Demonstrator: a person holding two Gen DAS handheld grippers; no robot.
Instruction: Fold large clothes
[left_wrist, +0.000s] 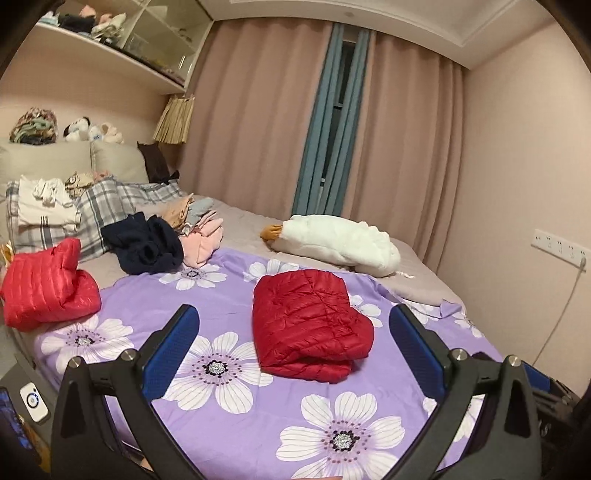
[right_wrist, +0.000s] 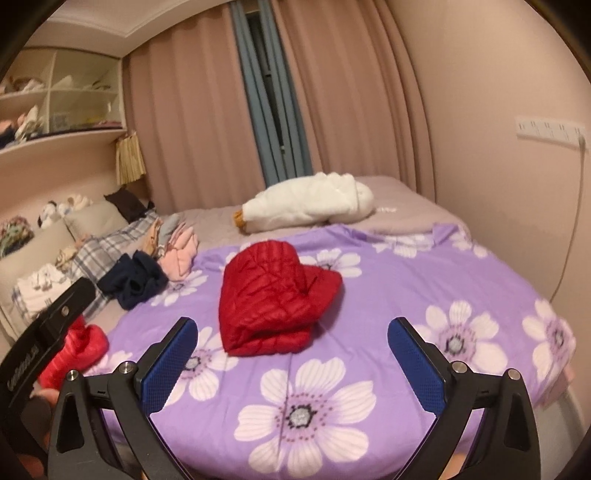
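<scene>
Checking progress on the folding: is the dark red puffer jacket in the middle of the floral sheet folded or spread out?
Folded. The dark red jacket lies as a compact bundle, stacked layers showing at its near edge.

Both grippers are hanging wide open with nothing between their blue pads. The left gripper (left_wrist: 293, 354) is pointing forward and only slightly downward, its black fingers spread far apart. The right gripper (right_wrist: 291, 360) is tilting down a little more steeply, its fingers splayed just as wide. In the right wrist view, the black body of the left gripper is showing at the left edge.
</scene>
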